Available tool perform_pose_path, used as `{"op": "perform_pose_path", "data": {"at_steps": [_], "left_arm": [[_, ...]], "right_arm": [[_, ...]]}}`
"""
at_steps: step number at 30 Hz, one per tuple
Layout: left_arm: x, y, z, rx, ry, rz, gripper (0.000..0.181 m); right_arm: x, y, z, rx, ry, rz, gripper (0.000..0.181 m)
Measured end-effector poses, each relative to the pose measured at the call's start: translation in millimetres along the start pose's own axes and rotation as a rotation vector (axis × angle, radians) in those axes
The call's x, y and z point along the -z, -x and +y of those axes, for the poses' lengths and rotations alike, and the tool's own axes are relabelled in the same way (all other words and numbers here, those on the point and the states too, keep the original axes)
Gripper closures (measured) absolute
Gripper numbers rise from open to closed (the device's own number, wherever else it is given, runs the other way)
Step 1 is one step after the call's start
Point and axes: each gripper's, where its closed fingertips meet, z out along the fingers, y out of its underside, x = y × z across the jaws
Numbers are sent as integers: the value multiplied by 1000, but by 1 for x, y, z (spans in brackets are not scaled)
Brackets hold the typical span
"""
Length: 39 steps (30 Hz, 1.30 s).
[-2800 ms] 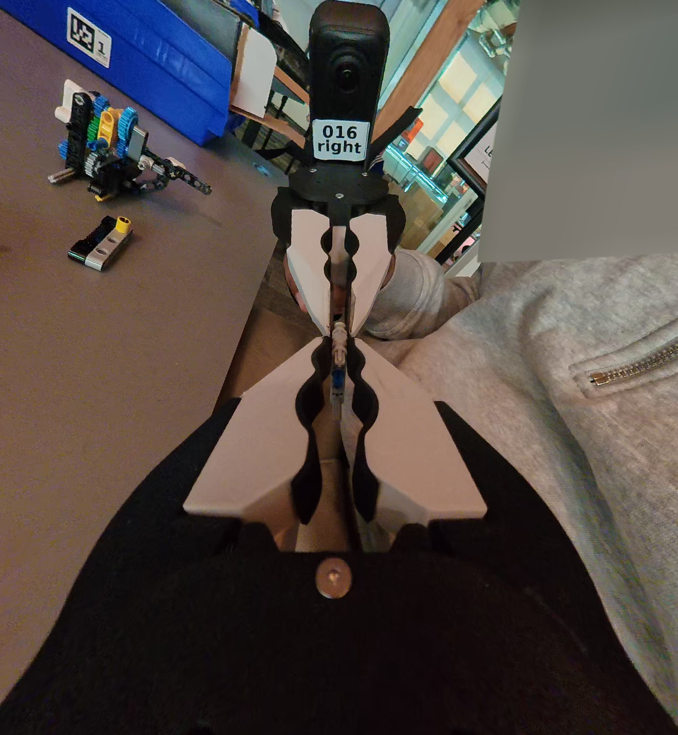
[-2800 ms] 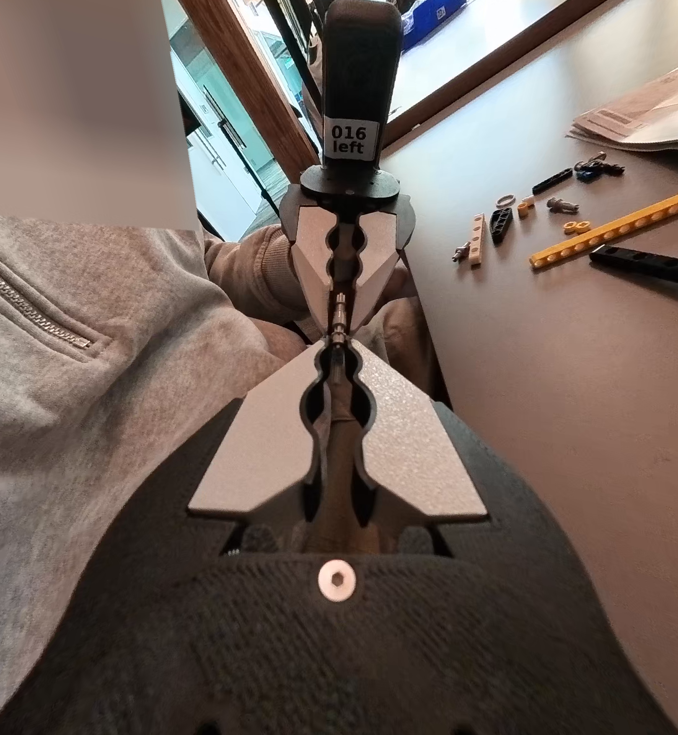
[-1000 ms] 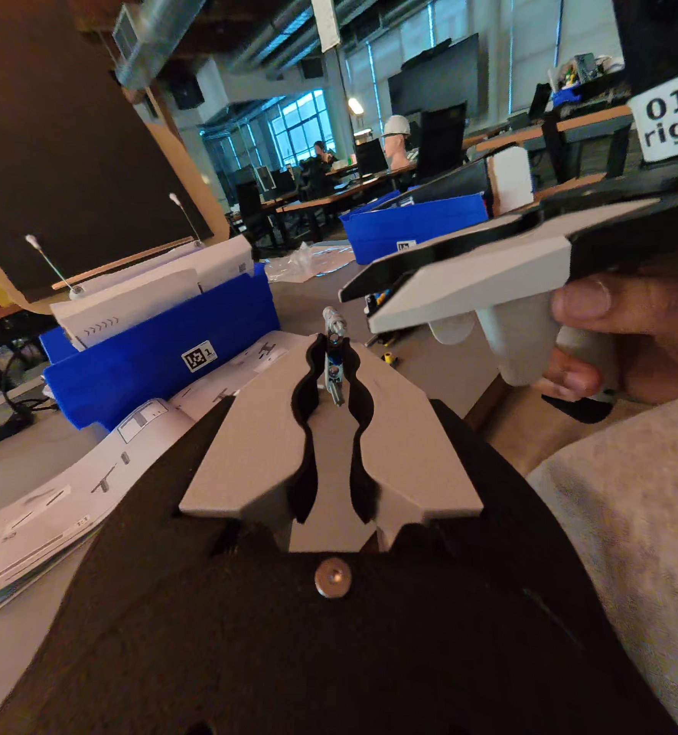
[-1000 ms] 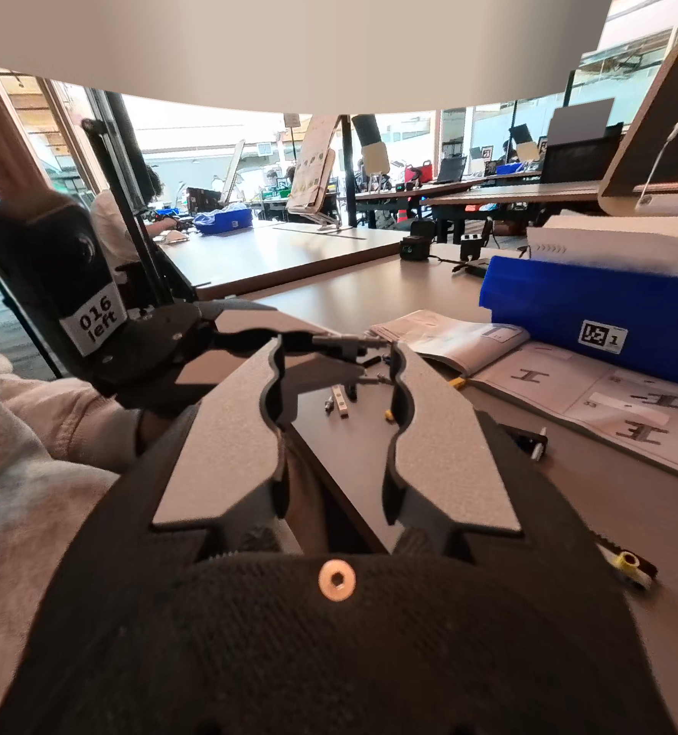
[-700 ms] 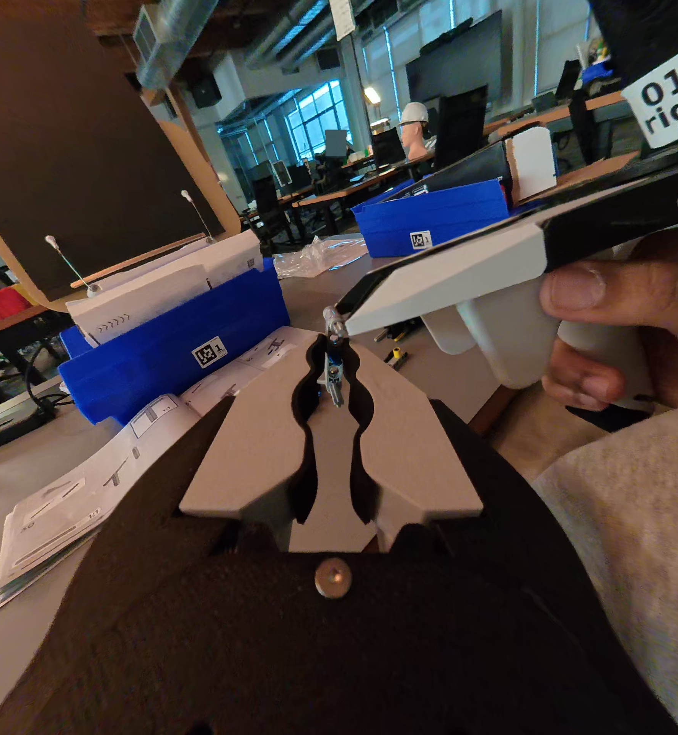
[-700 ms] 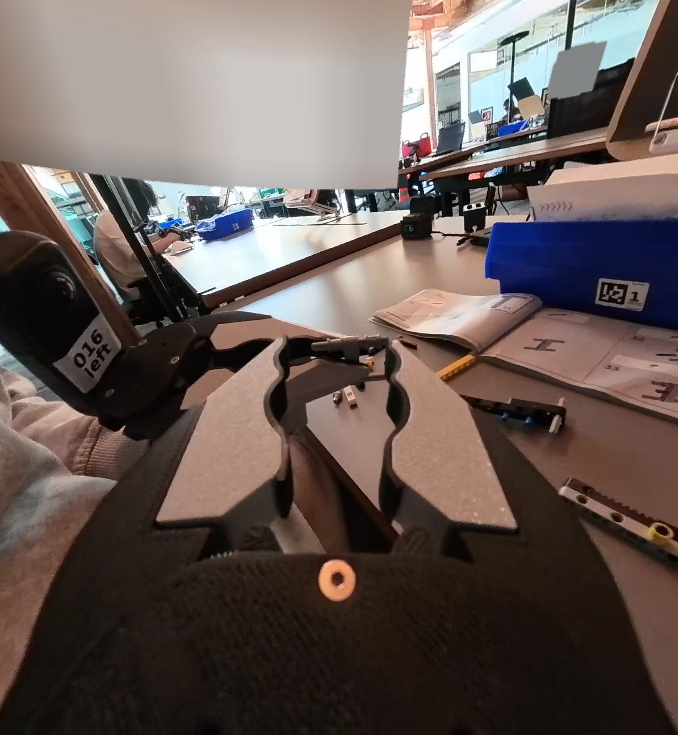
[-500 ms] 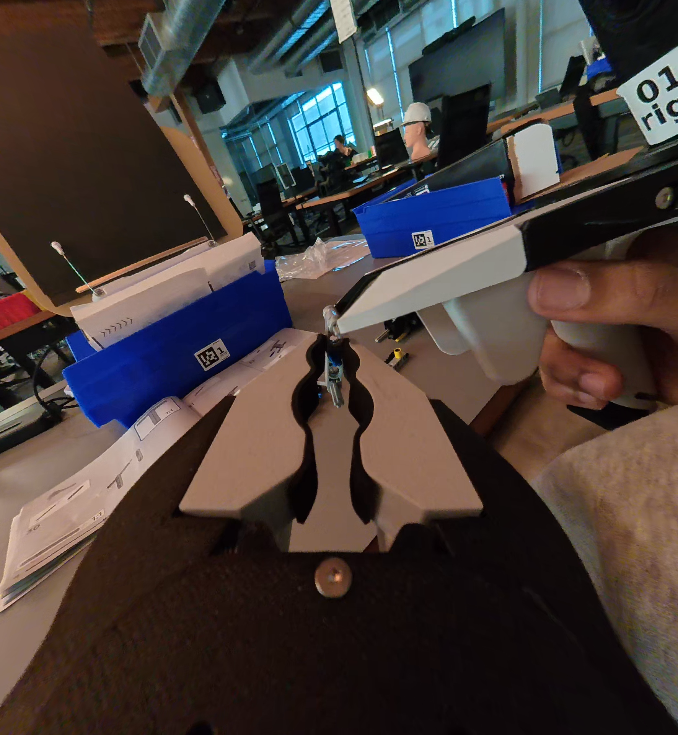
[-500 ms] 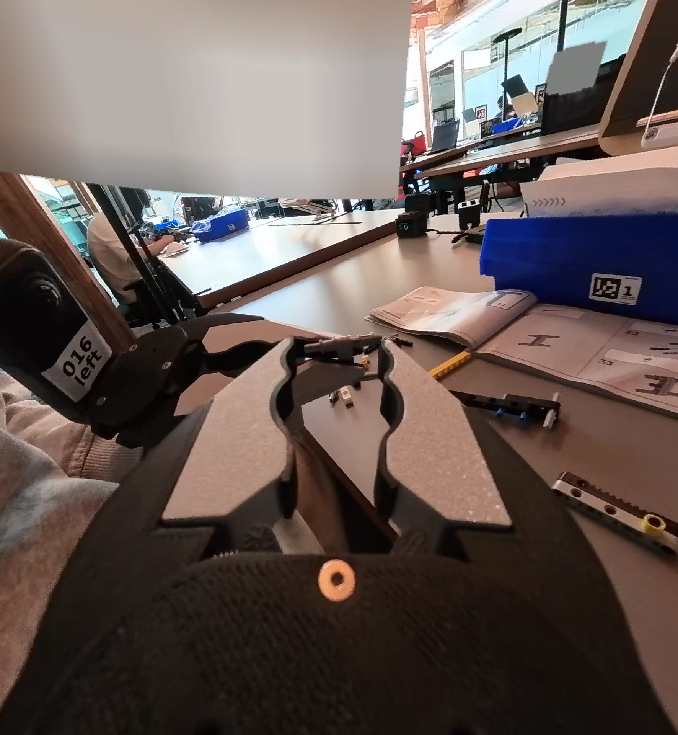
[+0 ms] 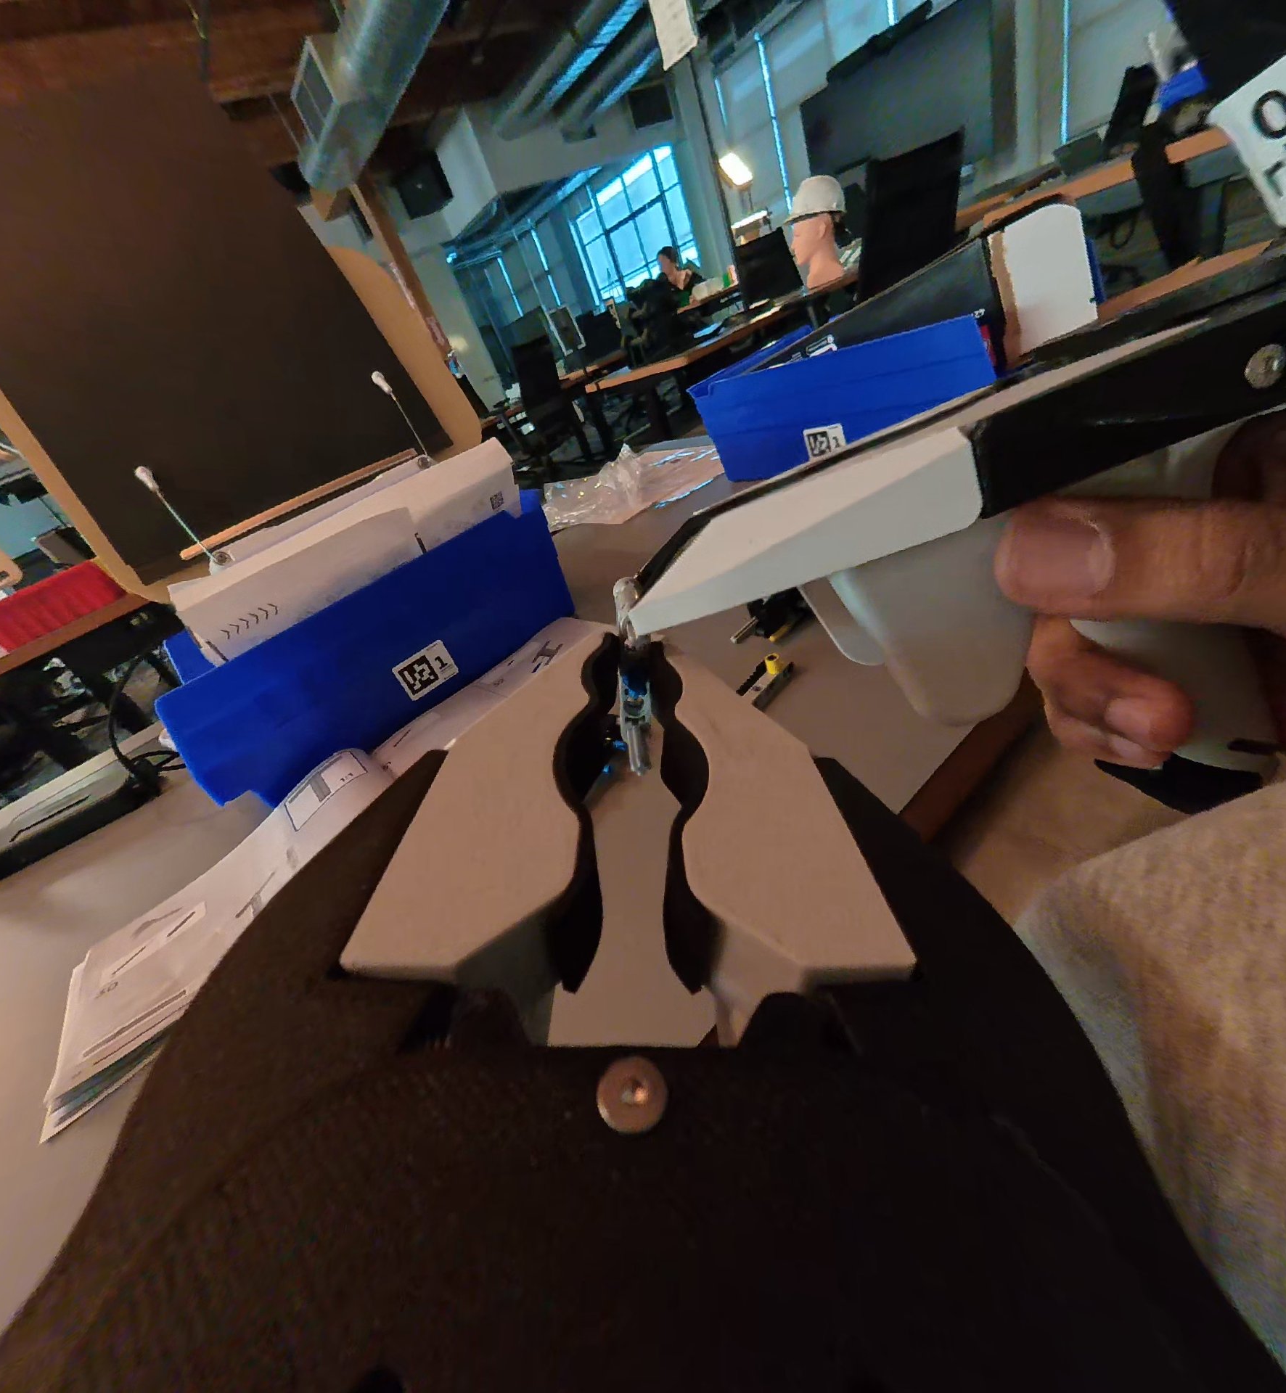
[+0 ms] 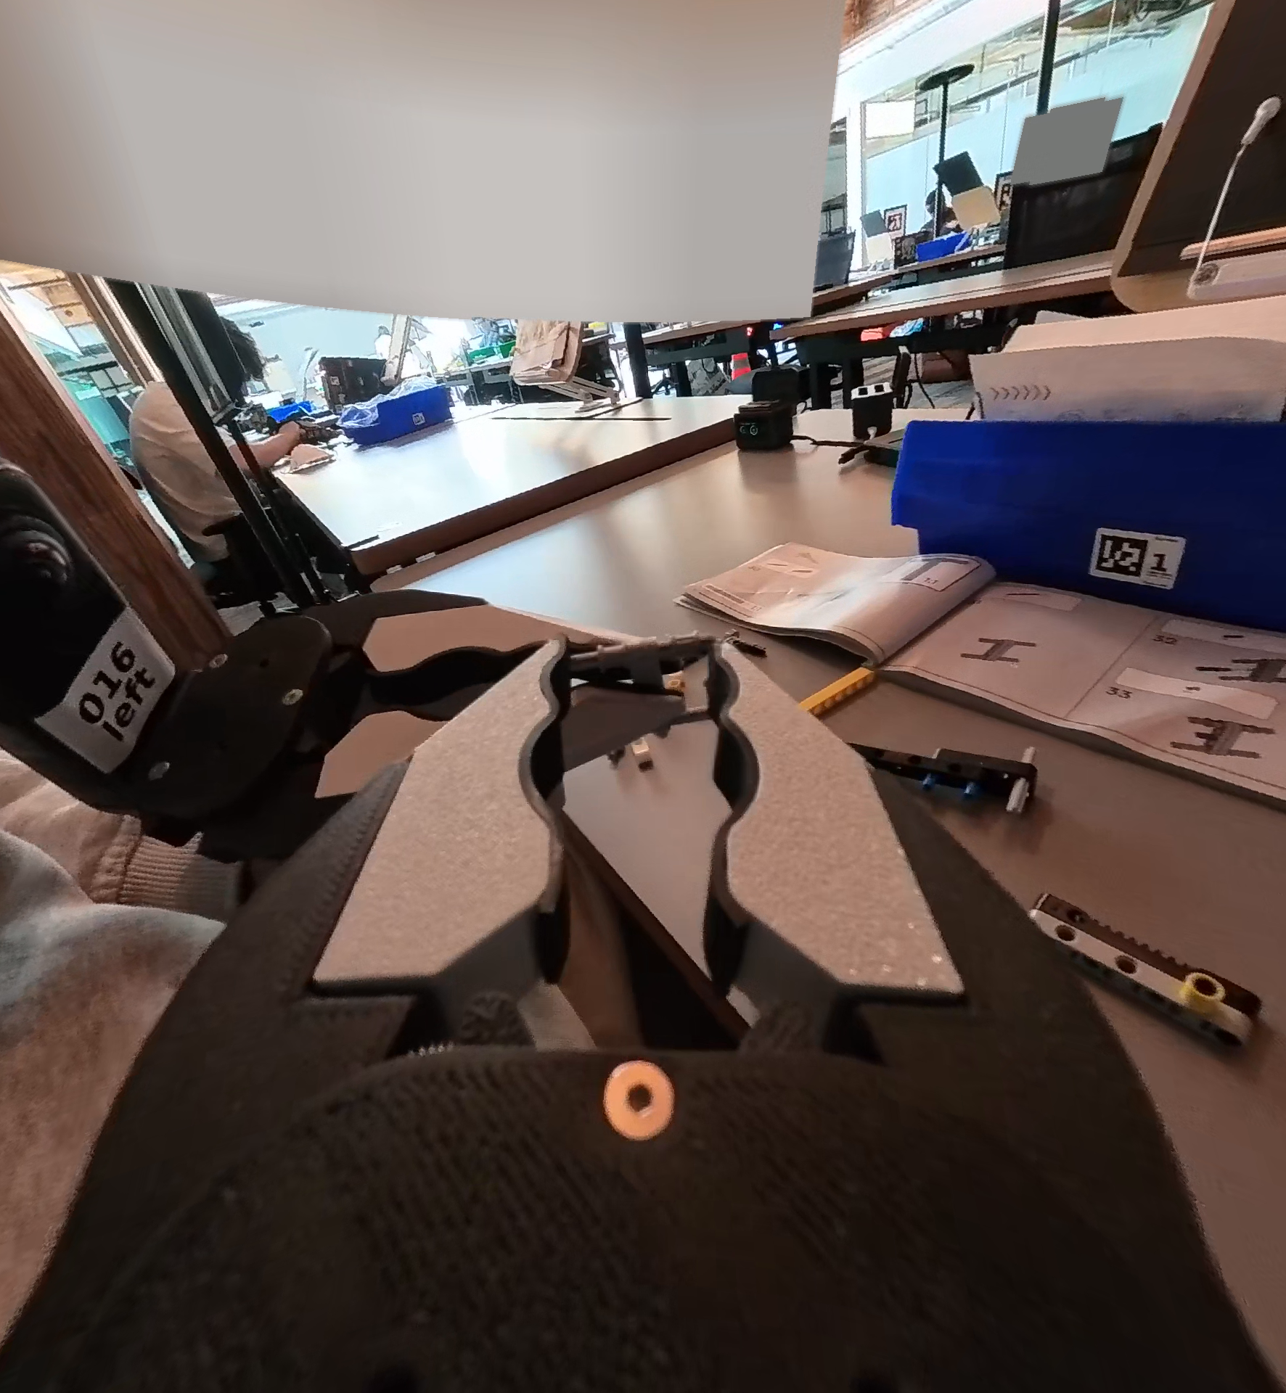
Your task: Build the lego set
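- Your left gripper [image 9: 636,663] is clenched on a small grey-and-blue pin assembly [image 9: 634,705], its tip poking forward.
- Your right gripper [image 10: 644,663], released, straddles that tip; judging by this, close and press squarely next.

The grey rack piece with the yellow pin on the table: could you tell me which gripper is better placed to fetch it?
Probably the right gripper: it is open and the rack piece lies nearby. The left gripper is shut on the small axle part.
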Motion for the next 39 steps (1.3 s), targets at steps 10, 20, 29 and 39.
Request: {"op": "perform_pose_path", "data": {"at_steps": [10,20,29,39], "left_arm": [[-1,0,2,9,21,-14,179],[-2,1,4,9,39,-20,179],[-2,0,7,47,49,3,178],[-5,3,13,86,98,18,178]], "right_arm": [[0,-4,-2,90,-9,79,154],[-2,-2,1,142,4,91,147],[-4,-2,4,161,14,97,145],[-6,0,10,201,54,104,138]]}}
